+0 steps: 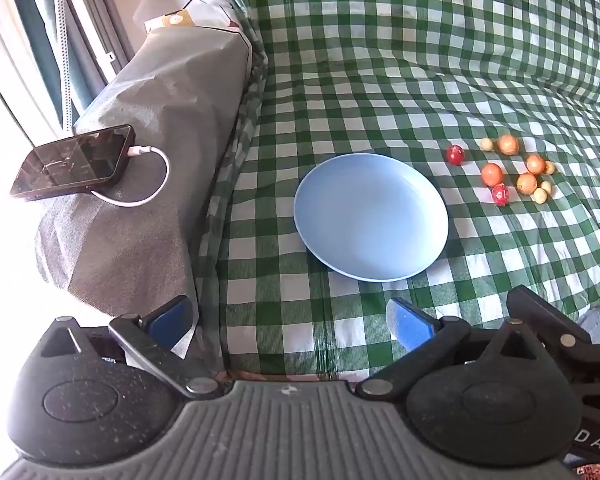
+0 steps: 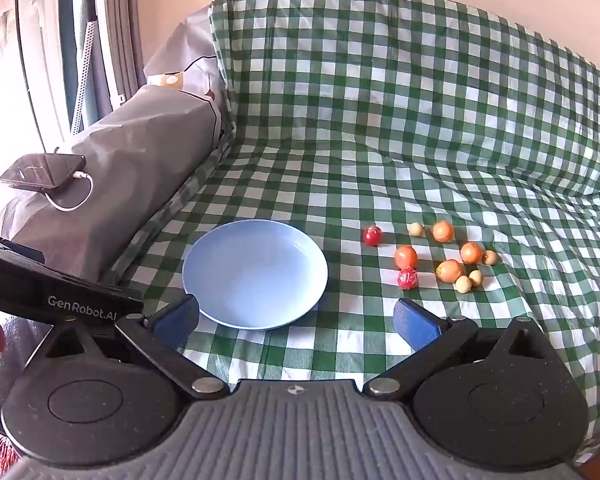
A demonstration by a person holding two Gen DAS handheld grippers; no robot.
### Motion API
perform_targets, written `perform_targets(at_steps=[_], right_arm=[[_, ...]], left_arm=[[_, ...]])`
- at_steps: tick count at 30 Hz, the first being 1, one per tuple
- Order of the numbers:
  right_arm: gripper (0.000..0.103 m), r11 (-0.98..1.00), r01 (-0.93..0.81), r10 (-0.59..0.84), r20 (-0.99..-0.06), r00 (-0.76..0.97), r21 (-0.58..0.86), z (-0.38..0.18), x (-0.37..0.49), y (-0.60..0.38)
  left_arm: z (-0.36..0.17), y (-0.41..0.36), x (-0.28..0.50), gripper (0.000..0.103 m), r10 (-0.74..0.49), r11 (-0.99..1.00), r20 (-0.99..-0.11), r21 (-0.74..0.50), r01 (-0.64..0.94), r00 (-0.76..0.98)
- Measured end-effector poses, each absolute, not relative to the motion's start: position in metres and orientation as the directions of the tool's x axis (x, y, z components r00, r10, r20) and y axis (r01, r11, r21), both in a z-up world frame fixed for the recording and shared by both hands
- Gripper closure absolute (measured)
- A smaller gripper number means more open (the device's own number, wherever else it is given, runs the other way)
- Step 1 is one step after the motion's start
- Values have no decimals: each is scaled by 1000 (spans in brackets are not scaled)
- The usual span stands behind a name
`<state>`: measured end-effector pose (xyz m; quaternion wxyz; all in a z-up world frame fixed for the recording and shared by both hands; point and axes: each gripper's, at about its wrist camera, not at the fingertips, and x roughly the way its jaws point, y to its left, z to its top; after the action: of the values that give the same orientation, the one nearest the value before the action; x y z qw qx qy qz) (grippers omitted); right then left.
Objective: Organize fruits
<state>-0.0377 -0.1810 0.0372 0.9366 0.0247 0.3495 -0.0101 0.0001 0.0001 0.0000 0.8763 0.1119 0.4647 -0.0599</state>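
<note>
Ten small round fruits (image 2: 440,256), orange, red and pale yellow, lie scattered on the checked cloth (image 2: 380,120) right of the bare blue plate (image 2: 204,276); both the left tool (image 1: 290,318) and the right tool (image 2: 296,318) gape wide, grasping nothing.

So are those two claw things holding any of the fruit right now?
No, nothing is held. The left gripper and the right gripper both stand wide open with nothing between their fingers. The small fruits lie on the checked cloth beside the empty blue plate.

A home: checked cloth (image 2: 380,100) over a sofa; charging phone (image 1: 74,162) on its armrest.
</note>
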Motion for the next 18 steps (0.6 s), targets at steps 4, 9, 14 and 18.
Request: perform_targets(at_steps=[4, 9, 14, 18], right_arm=[[1, 999, 24, 5, -660, 751, 34, 39, -36, -180], [1, 1000, 9, 10, -663, 748, 26, 42, -34, -181], [1, 999, 11, 14, -680, 733, 33, 34, -24, -185], [1, 999, 20, 18, -701, 713, 45, 27, -13, -187]], left_arm=[[0, 1, 1, 0, -1, 966, -829, 144, 215, 559], [0, -2, 2, 0, 9, 960, -833, 161, 227, 553], [-11, -10, 13, 0, 19, 959, -838, 170, 228, 545], [-17, -14, 24, 0, 23, 958, -846, 171, 232, 532]])
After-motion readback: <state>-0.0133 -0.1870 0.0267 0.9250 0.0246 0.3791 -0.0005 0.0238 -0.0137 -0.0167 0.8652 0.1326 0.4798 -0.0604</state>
